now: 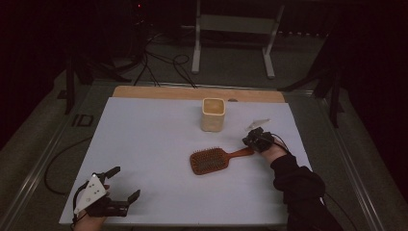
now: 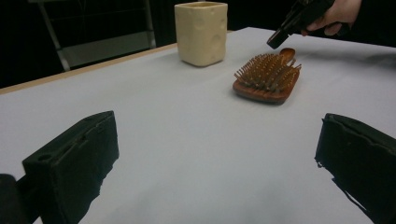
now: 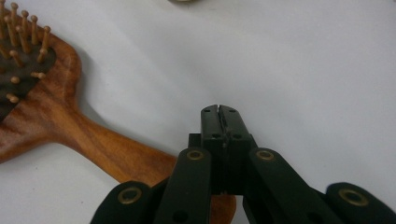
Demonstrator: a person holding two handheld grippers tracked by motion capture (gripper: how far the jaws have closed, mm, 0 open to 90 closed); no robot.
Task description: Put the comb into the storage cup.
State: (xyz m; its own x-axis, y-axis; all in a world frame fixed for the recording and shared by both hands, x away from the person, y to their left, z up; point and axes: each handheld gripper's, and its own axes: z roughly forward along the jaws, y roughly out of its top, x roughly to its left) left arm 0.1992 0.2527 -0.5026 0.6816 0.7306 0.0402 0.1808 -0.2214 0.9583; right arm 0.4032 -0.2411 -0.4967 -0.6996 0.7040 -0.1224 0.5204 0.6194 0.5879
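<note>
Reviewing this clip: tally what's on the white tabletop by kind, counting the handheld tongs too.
Wooden hairbrush: 1
Cream cup: 1
Tongs: 2, left tongs open, right tongs shut above the brush handle
Total: 4

No text, label, brand or number can be read anywhere. The cup (image 1: 213, 114) and the hairbrush (image 1: 216, 160) show plain surfaces. The table (image 1: 144, 144) bears no markings.
</note>
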